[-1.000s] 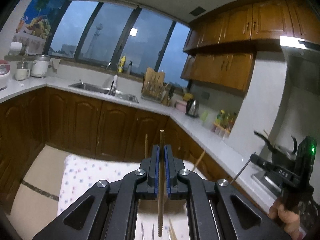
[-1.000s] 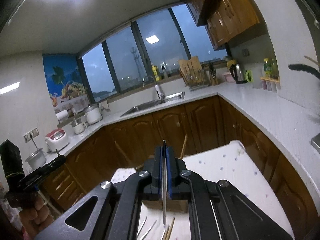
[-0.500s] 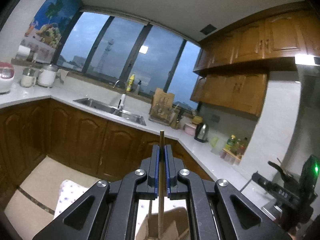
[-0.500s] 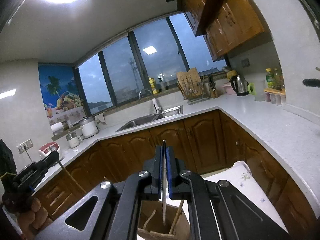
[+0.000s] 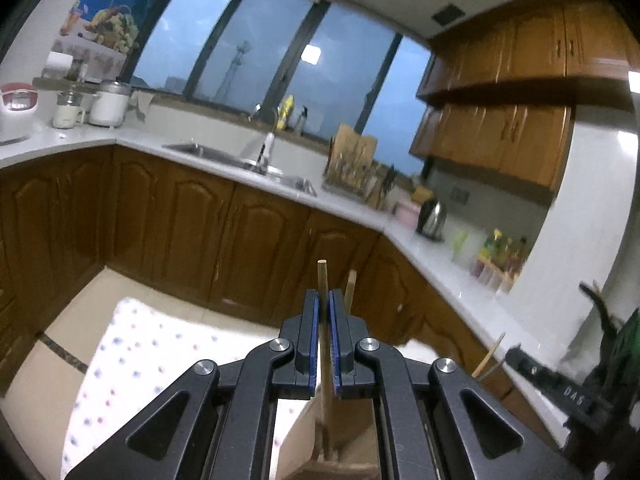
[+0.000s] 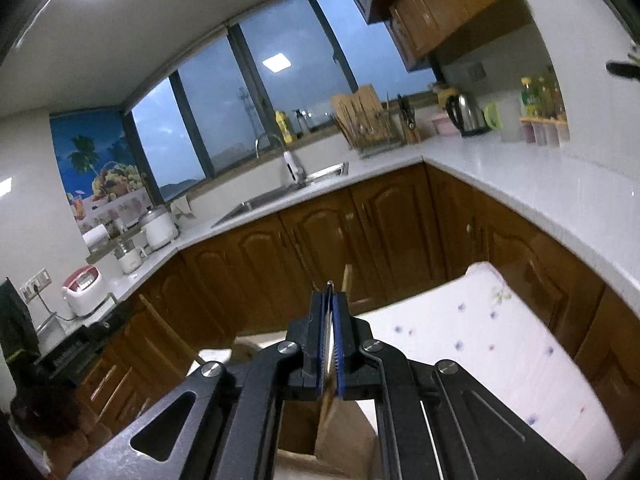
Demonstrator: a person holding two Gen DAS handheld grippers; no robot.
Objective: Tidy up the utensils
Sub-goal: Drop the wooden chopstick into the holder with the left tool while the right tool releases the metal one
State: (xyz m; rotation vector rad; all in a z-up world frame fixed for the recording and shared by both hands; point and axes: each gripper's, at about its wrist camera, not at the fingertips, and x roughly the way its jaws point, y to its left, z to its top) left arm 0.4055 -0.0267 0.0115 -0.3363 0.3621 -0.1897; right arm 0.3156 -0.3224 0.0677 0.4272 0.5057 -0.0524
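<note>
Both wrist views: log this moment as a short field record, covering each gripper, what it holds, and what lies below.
left gripper: shut on wooden chopstick, which stands upright
right gripper: shut on thin metal utensil; kind unclear
below the grippers: brown cardboard box, open at the top
surface: spotted white cloth
surroundings: kitchen counter, wooden cabinets

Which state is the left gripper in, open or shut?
Shut: the left gripper has its blue pads pressed on a wooden chopstick that sticks out past them.

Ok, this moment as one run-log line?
left gripper: shut on wooden chopstick | right gripper: shut on metal utensil | both over cardboard box
</note>
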